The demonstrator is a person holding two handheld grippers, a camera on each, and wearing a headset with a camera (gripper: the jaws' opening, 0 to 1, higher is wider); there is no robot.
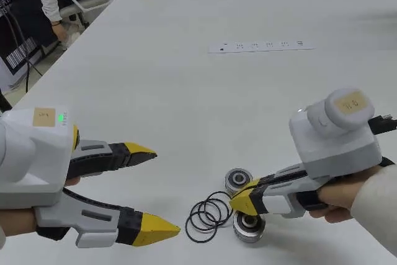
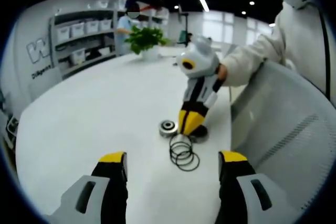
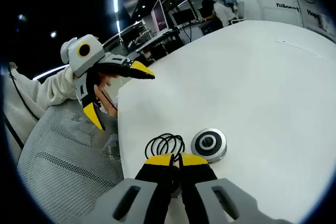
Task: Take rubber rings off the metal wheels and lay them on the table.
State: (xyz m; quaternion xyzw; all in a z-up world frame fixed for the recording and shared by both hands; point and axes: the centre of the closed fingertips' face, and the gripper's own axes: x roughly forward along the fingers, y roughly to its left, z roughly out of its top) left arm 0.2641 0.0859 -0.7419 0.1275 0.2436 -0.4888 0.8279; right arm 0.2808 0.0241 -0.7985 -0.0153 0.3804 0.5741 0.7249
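The white table carries a pile of rubber rings near its near edge, just beside two metal wheels. My right gripper is pressed together over the nearer wheel. My left gripper hangs spread wide, empty.

table plain white | rubber rings black | metal wheels silver, dark hubs | left gripper white body, black jaws, yellow tips, green light, tan label | right gripper white, black, yellow tips, tan label | far power strip white | plant green
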